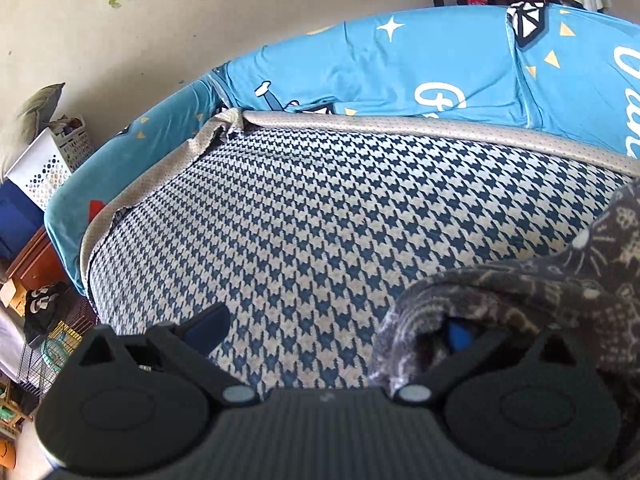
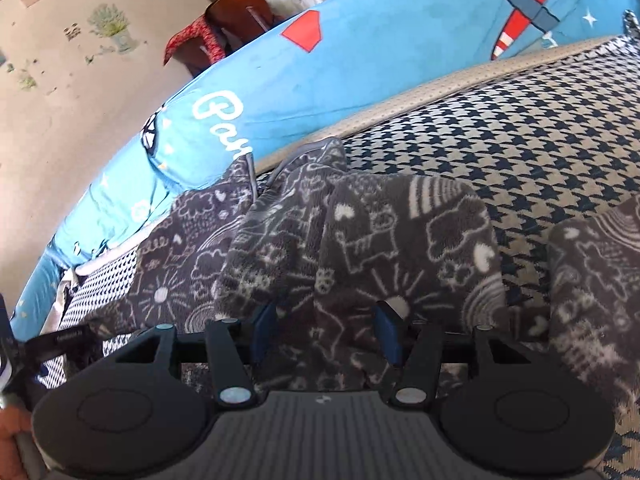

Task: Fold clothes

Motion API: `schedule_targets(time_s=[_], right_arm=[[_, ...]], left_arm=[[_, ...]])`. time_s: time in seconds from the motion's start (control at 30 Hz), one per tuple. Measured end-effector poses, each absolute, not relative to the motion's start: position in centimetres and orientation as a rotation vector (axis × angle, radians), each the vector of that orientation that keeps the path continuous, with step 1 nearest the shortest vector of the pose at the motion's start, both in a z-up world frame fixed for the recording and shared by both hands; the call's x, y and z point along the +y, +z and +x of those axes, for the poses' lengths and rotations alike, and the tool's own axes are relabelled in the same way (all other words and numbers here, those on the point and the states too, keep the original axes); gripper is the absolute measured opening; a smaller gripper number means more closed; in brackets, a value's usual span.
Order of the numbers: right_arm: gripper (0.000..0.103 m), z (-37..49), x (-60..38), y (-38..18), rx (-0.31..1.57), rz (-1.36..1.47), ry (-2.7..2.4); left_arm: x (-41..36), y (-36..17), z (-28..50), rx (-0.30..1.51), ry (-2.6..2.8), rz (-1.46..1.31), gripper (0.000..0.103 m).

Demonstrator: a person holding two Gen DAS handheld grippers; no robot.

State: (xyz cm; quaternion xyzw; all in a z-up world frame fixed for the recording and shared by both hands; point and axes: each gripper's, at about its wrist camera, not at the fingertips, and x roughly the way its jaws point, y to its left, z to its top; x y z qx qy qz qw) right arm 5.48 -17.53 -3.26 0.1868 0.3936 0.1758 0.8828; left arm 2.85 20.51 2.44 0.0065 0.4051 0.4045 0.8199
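Note:
A dark grey fleece garment (image 2: 400, 240) with white doodle print lies crumpled on the houndstooth bed cover (image 2: 540, 132). My right gripper (image 2: 327, 326) is low over it, its blue-padded fingers (image 2: 266, 324) partly apart, a ridge of the fleece running between them without being clamped. In the left wrist view the same garment (image 1: 520, 300) bulges at the lower right and drapes over the right finger of my left gripper (image 1: 334, 332). That gripper is wide open, its left finger (image 1: 208, 328) over bare cover (image 1: 320, 220).
A bright blue printed blanket (image 1: 400, 68) is rolled along the bed's far side against a beige wall. A white perforated basket (image 1: 44, 160), a wooden cabinet and a wire cage stand beyond the bed's left edge. A hand (image 2: 12, 432) holds the right gripper's handle.

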Motion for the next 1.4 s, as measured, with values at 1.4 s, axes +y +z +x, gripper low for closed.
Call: schedule_targets(time_s=[1.4], right_arm=[[0.071, 12.2, -17.9, -5.4, 0.762, 0.503, 0.246]], left_arm=[[12.4, 3.3, 1.1, 0.934, 0.36, -0.046, 0.103]])
